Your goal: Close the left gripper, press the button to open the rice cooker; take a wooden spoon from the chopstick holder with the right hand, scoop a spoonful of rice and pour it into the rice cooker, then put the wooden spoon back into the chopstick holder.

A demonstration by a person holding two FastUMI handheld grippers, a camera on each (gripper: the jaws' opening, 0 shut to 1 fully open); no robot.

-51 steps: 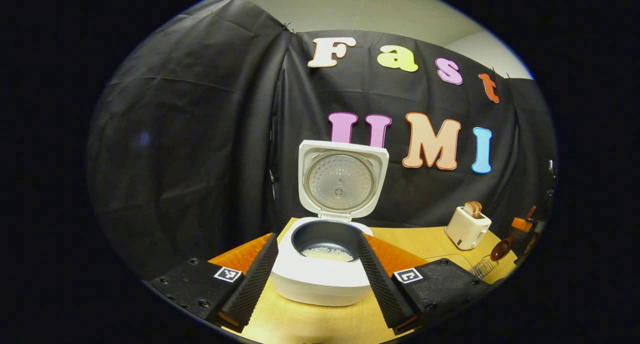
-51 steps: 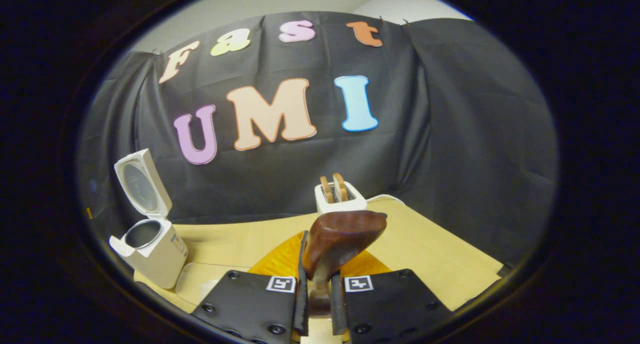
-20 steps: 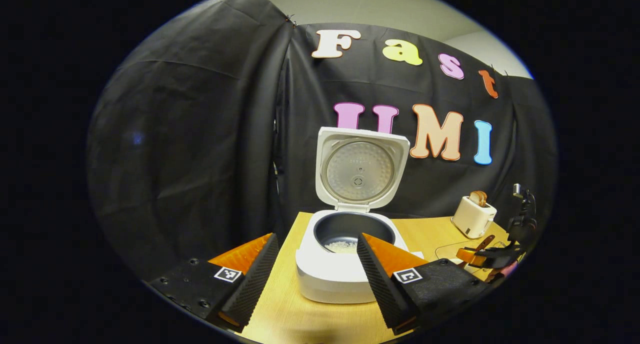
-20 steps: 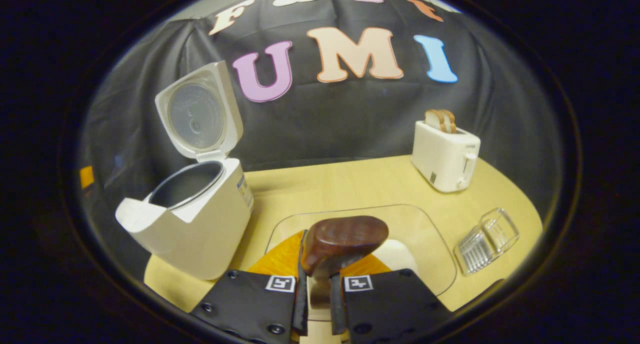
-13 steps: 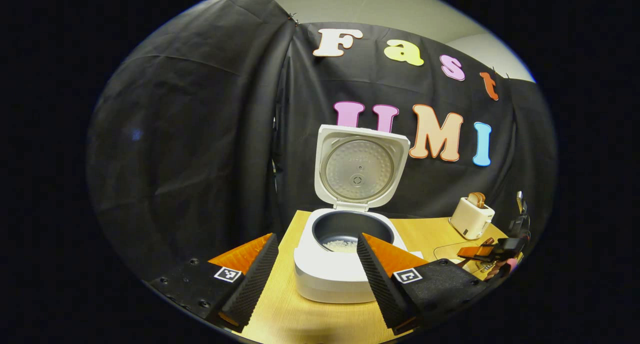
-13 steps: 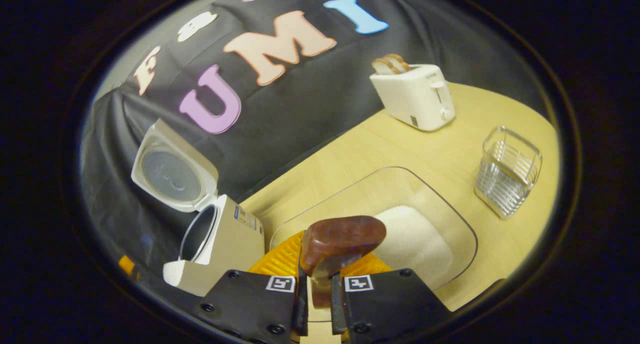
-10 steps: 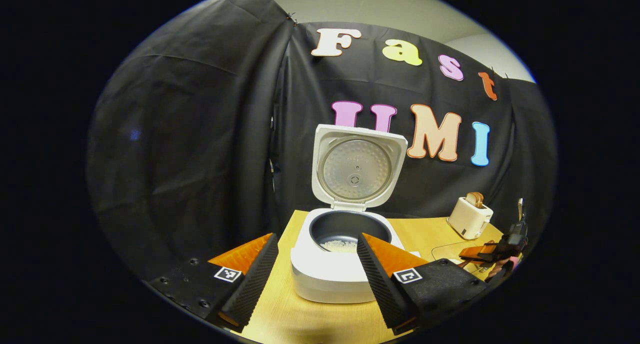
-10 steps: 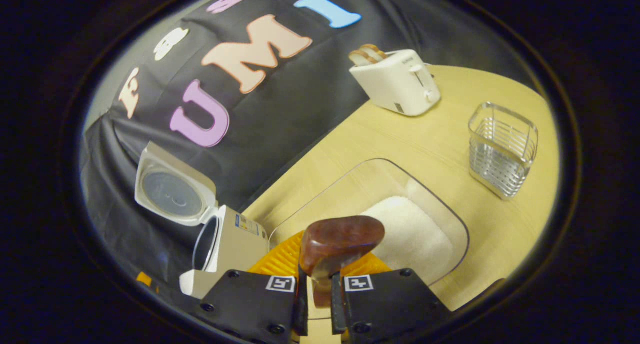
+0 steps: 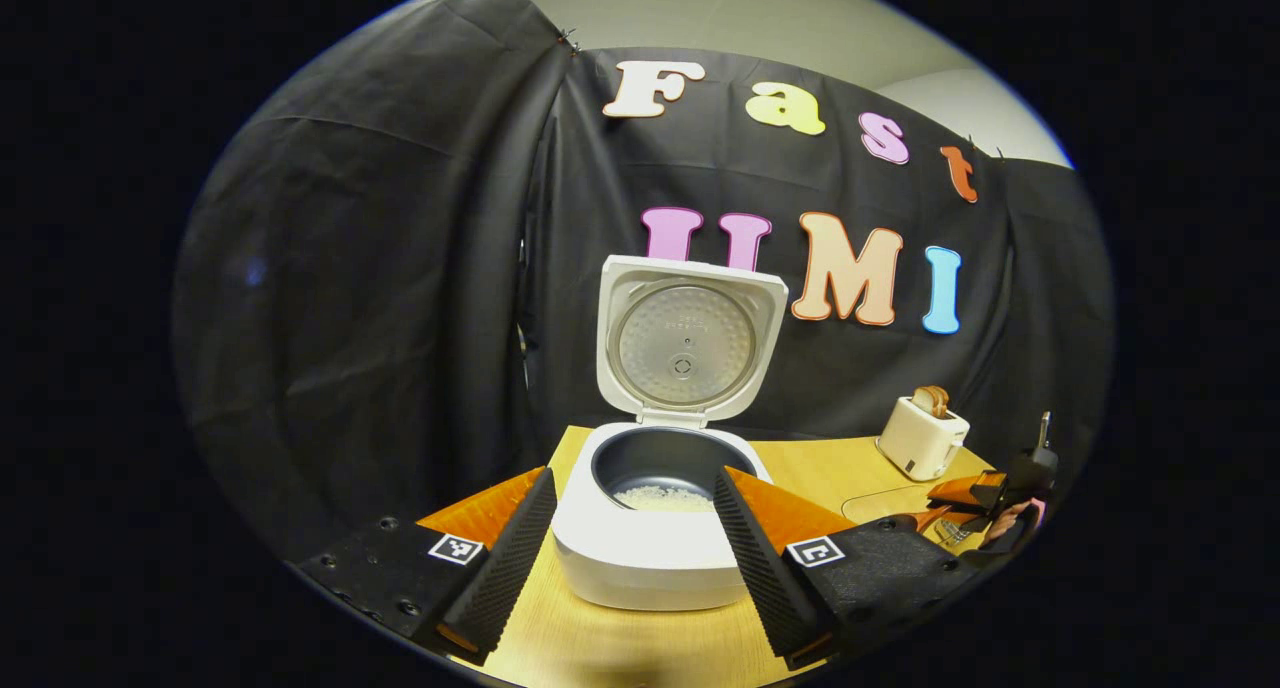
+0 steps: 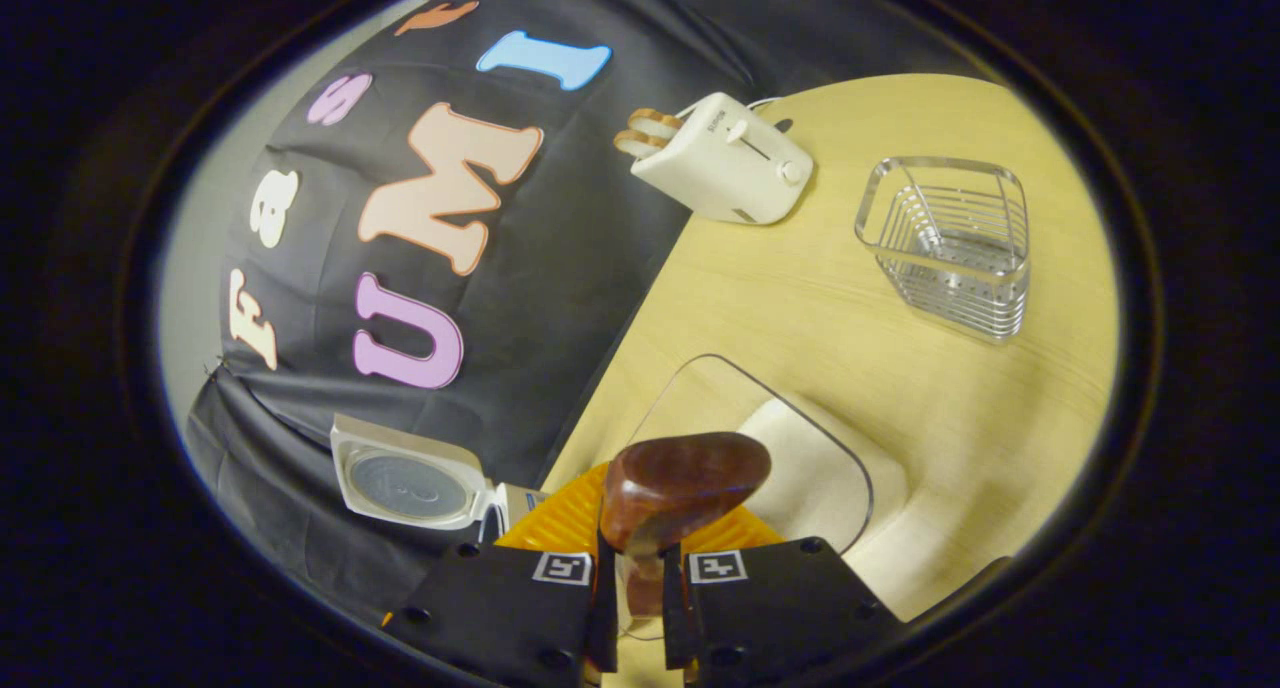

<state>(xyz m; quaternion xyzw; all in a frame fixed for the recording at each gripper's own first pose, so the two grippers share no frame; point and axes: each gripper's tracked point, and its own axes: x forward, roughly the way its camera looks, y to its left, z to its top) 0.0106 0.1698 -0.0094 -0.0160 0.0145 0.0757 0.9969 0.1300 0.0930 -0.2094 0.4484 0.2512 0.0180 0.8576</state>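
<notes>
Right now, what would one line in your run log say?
white rice cooker: lid open, rice inside | right tongs: shut on brown wooden spoon | left tongs: open | wire chopstick holder: empty

a white toaster (image 10: 722,163) is sitting on the wooden table (image 10: 830,308) near the black cloth wall (image 9: 380,268), holding two bread slices (image 10: 645,133) in its slots.
</notes>
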